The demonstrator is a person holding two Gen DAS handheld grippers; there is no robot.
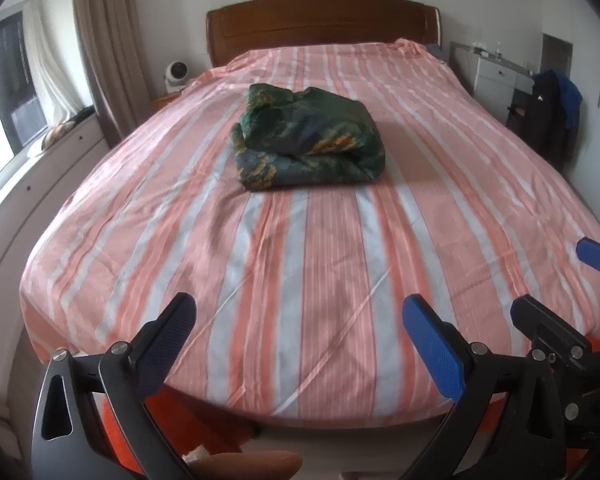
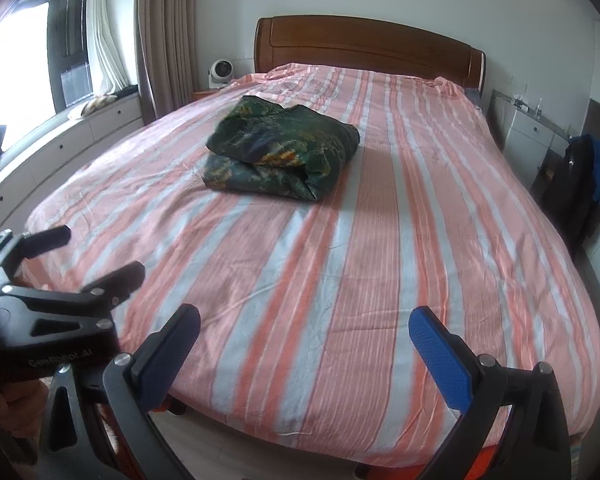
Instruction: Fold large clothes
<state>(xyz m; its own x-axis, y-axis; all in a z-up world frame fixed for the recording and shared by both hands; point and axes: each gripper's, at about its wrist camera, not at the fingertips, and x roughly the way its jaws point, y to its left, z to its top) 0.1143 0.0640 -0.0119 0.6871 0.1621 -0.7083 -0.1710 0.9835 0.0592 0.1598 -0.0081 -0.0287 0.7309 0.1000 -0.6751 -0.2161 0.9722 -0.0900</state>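
In the left wrist view, the left claw [image 1: 298, 320] is spread wide, its two blue-padded fingers [image 1: 432, 340] well apart above the near edge of the bed [image 1: 300, 280]. It holds nothing and touches nothing. The folded garment [image 1: 306, 136], dark green with orange patches, lies in a compact bundle on the pink-and-white striped sheet, toward the far half of the bed and well apart from the claw. At the right edge the right claw [image 1: 552, 280] comes into view, one blue pad and one black finger set apart. Beyond the bed stands a wooden headboard [image 1: 324, 24], and a small white fan [image 1: 176, 74] sits at far left.

In the right wrist view, the right claw [image 2: 304, 332] is likewise spread wide and empty over the near edge of the bed. The folded garment rests far and slightly left of centre. At near left the left claw appears from the side, fingers parted, seemingly just above the sheet, though contact is hard to judge.
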